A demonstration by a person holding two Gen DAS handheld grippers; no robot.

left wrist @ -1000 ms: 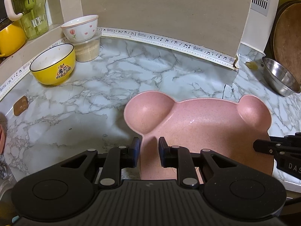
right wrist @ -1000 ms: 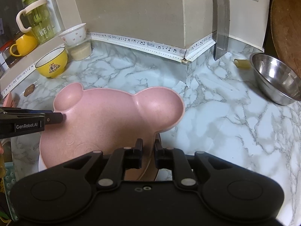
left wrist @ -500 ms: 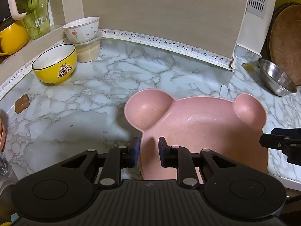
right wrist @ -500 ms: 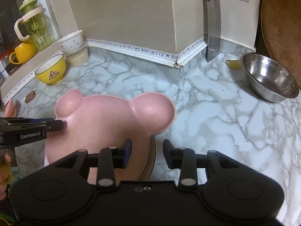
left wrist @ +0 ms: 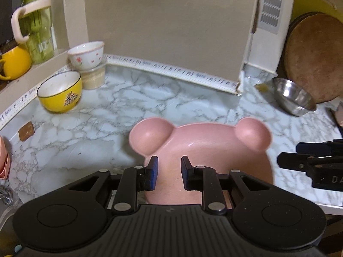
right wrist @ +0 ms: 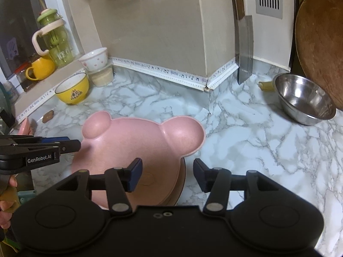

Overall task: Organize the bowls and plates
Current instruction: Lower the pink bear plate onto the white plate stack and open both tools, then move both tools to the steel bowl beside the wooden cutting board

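A pink bear-shaped plate lies on a stack of round plates on the marble counter. My left gripper is open just above the plate's near edge. My right gripper is wide open over the plate's right edge and holds nothing. Each gripper shows at the side of the other's view, the right one and the left one. A yellow bowl and a white flowered bowl stand at the back left.
A steel bowl sits at the right below a round wooden board. A cleaver hangs on the wall. A green bottle and a yellow mug stand on the left ledge. Pink items lie at the far left.
Both grippers have let go of the pink plate: the right opened first and widened, the left opened just now. Both pulled back slightly. The plate now rests on the stack.
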